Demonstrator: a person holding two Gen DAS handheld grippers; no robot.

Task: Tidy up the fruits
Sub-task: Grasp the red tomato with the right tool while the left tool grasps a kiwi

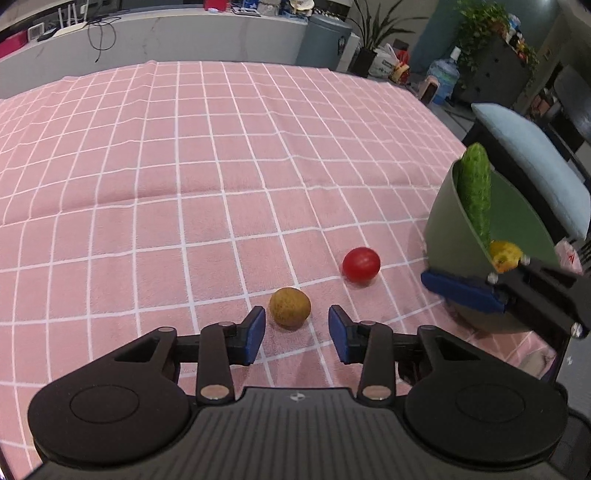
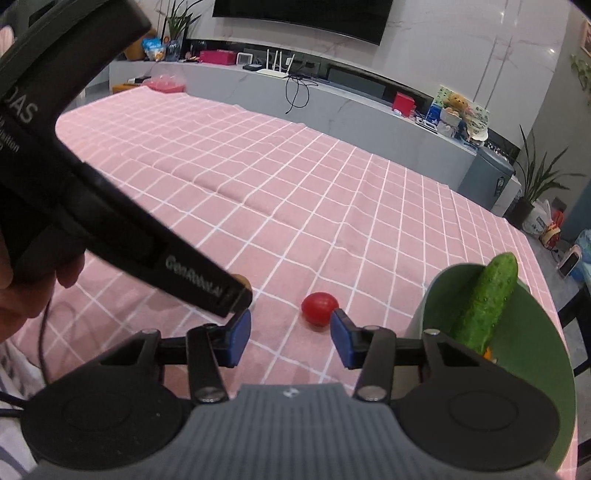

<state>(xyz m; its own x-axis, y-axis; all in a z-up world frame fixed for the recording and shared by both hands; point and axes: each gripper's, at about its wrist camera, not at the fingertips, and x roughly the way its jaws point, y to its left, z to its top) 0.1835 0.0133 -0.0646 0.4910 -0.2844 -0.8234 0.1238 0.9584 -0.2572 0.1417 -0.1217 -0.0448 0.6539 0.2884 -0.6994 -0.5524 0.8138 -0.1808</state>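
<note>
- Left hand-held gripper – partly open, empty, just short of brown fruit
- Right hand-held gripper – partly open, empty, near tomato
- Green bowl holds cucumber at worktop's right edge

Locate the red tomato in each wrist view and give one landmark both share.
Left wrist: the red tomato lies lower centre-right on the cloth, ahead and right of the left gripper.
Right wrist: red tomato at lower centre, just ahead of the right gripper.
Shared landmark: green bowl holding the cucumber.

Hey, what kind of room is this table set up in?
Probably a home living room: a wall-mounted television above a long low cabinet, potted plants, and the table under a pink checked cloth.
</note>
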